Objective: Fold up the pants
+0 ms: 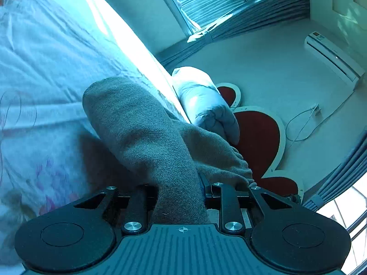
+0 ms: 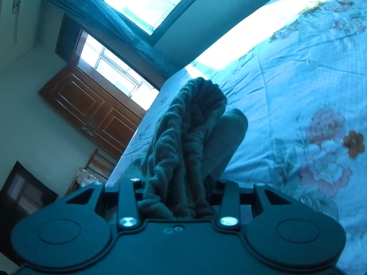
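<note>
The grey fleece pants [image 1: 142, 137] hang bunched between my two grippers above the bed. My left gripper [image 1: 181, 197] is shut on a thick fold of the pants, and the fabric hides its fingertips. In the right wrist view the pants [image 2: 190, 142] show their gathered elastic waistband. My right gripper [image 2: 181, 197] is shut on that bunched waistband, its fingertips also buried in cloth. The pants are lifted off the floral bedspread [image 2: 309, 91].
The bedspread [image 1: 45, 68] fills the left of the left wrist view. A rolled white pillow [image 1: 206, 103] and a red headboard [image 1: 259, 137] lie beyond it. A wooden door [image 2: 91, 110], curtains [image 2: 103, 16] and windows stand past the bed edge.
</note>
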A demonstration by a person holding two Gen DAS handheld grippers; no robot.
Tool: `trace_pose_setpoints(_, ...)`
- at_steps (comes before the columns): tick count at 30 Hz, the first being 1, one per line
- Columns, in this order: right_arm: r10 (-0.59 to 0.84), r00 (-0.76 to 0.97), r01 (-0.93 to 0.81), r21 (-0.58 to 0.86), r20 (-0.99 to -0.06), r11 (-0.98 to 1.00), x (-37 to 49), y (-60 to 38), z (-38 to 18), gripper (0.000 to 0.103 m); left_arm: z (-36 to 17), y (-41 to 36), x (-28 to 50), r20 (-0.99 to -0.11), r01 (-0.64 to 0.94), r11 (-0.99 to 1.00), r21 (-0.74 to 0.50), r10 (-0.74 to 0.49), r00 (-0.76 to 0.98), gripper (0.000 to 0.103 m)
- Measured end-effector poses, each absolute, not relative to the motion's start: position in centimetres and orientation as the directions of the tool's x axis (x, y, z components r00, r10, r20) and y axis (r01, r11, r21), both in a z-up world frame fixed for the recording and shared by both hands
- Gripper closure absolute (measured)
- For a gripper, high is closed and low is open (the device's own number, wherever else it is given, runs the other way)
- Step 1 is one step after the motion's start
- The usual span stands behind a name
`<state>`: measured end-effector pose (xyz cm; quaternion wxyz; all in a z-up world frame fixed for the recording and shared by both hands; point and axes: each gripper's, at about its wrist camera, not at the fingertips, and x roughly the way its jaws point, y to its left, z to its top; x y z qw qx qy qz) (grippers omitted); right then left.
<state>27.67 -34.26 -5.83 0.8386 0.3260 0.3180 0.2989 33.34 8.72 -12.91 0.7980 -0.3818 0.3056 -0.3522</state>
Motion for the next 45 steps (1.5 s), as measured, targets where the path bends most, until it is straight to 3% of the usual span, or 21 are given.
trace_pose_setpoints(4, 0.727, 0.603, -0.302, 0.749, -0.329, 0.59, 35.5, -33.2, -5.5, 0.072, -10.4, 10.3, 38.7, -0.269, 0.338, 0.553, -0.762, -0.745, 0.611, 0.077)
trace_pose_setpoints(5, 0.717, 0.602, -0.291, 0.74, -0.351, 0.606, 37.6, -32.9, -6.5, 0.065, -10.2, 10.3, 39.9, -0.319, 0.326, 0.614, -0.719, -0.708, 0.63, 0.074)
trace_pose_setpoints(6, 0.678, 0.603, -0.248, 0.709, -0.421, 0.66, 39.4, -32.4, -8.2, 0.043, -10.1, 9.5, 41.3, -0.441, 0.272, 0.748, -0.605, -0.6, 0.667, 0.047)
trace_pose_setpoints(7, 0.595, 0.594, -0.143, 0.657, -0.541, 0.74, 40.8, -32.0, -10.1, 0.025, -10.4, 8.5, 42.4, -0.569, 0.18, 0.869, -0.46, -0.444, 0.692, 0.003)
trace_pose_setpoints(8, 0.522, 0.571, -0.059, 0.602, -0.634, 0.796, 41.6, -31.5, -11.7, 0.023, -11.1, 7.1, 43.2, -0.662, 0.119, 0.948, -0.294, -0.292, 0.691, 0.001)
trace_pose_setpoints(9, 0.519, 0.613, -0.1, 0.593, -0.595, 0.799, 41.1, -31.0, -12.3, 0.021, -12.3, 5.6, 43.9, -0.713, 0.148, 0.976, -0.157, -0.216, 0.667, 0.0)
trace_pose_setpoints(16, 0.472, 0.672, -0.136, 0.532, -0.57, 0.836, 39.4, -29.9, -11.3, 0.02, -13.4, 6.0, 43.1, -0.659, 0.142, 0.964, -0.223, -0.256, 0.707, 0.0)
trace_pose_setpoints(19, 0.463, 0.726, -0.17, 0.519, -0.508, 0.837, 38.8, -29.8, -9.4, 0.02, -12.9, 7.1, 42.6, -0.658, 0.136, 0.969, -0.206, -0.24, 0.714, 0.0)
trace_pose_setpoints(22, 0.384, 0.679, -0.139, 0.403, -0.626, 0.904, 39.7, -28.4, -10.5, 0.018, -13.1, 7.3, 42.3, -0.661, 0.13, 0.972, -0.196, -0.229, 0.714, 0.0)
trace_pose_setpoints(27, 0.376, 0.692, -0.094, 0.44, -0.616, 0.893, 38.0, -28.8, -8.8, 0.015, -12.0, 7.2, 41.5, -0.665, 0.106, 0.978, -0.181, -0.201, 0.719, 0.0)
trace_pose_setpoints(31, 0.377, 0.766, -0.186, 0.381, -0.521, 0.906, 30.6, -29.6, -3.6, 0.014, -8.4, 7.0, 35.4, -0.604, 0.123, 0.986, -0.109, -0.164, 0.78, 0.0)
trace_pose_setpoints(34, 0.366, 0.78, -0.226, 0.316, -0.508, 0.921, 25.0, -29.5, -1.2, 0.009, -6.2, 7.4, 29.8, -0.561, 0.116, 0.989, -0.09, -0.147, 0.814, 0.0)
trace_pose_setpoints(45, 0.357, 0.821, -0.254, 0.276, -0.444, 0.927, 10.6, -28.0, 4.5, 0.006, -0.1, 10.4, 13.8, -0.462, 0.083, 0.982, -0.172, -0.155, 0.873, 0.0)
